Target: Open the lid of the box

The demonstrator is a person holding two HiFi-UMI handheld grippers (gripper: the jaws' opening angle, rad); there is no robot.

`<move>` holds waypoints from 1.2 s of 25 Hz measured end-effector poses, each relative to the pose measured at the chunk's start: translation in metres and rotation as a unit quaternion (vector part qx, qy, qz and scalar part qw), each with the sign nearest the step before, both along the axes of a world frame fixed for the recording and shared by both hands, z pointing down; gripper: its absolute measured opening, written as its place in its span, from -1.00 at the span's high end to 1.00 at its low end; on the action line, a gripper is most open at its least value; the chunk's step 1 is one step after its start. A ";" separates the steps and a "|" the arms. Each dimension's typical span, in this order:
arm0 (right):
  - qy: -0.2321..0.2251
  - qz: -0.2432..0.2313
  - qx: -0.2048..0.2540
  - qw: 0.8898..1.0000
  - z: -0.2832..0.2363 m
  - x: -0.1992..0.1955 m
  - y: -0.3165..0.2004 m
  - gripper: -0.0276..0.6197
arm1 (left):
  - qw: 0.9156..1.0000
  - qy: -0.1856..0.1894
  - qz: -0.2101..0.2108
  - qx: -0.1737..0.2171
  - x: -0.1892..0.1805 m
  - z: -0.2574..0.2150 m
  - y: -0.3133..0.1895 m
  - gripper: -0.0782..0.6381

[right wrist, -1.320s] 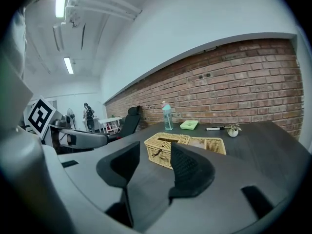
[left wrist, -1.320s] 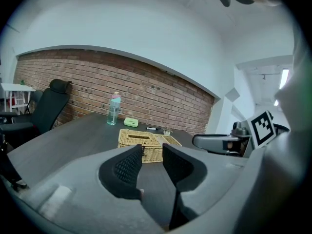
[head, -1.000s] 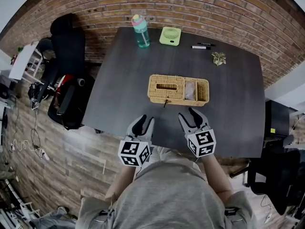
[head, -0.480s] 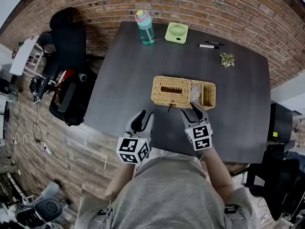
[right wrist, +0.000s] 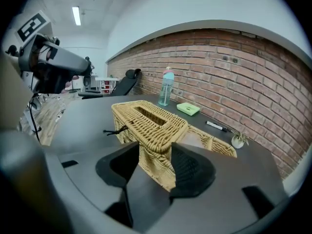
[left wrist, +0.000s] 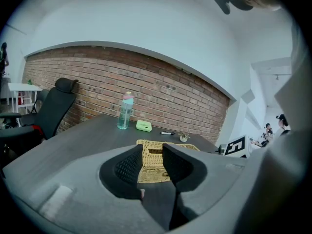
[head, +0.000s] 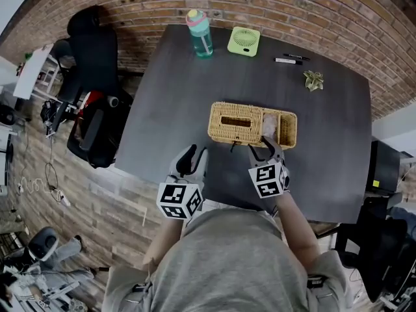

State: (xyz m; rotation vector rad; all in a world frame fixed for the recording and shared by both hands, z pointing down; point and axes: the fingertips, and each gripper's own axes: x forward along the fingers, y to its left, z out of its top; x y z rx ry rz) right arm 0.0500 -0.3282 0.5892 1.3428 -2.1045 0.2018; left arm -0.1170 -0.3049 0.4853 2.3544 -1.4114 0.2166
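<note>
A woven wicker box lies mid-table, its slotted lid shut over the left part and an uncovered compartment at the right end. A dark tie loop hangs at the front. My right gripper stands open at the box's front edge. In the right gripper view its jaws straddle the near corner of the box. My left gripper is open and empty, short of the box, which shows beyond its jaws.
On the dark table, at its far side, stand a teal bottle, a green mini fan, a marker pen and a small plant. A black chair stands left of the table.
My right gripper has moved forward from the table's near edge to the box's front, its jaws now around the corner. The left gripper has stayed roughly in place.
</note>
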 end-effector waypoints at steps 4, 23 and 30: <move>0.008 -0.002 -0.004 1.000 0.002 0.000 -0.005 0.33 | 1.000 0.000 -0.003 0.002 -0.001 -0.002 -0.002 0.44; -0.011 -0.015 0.042 0.999 -0.045 0.004 -0.014 0.32 | 1.000 0.005 0.004 0.011 0.005 -0.007 0.003 0.44; -0.022 -0.024 0.062 0.998 -0.069 0.004 -0.026 0.33 | 1.000 0.008 0.006 0.010 0.008 -0.006 0.003 0.44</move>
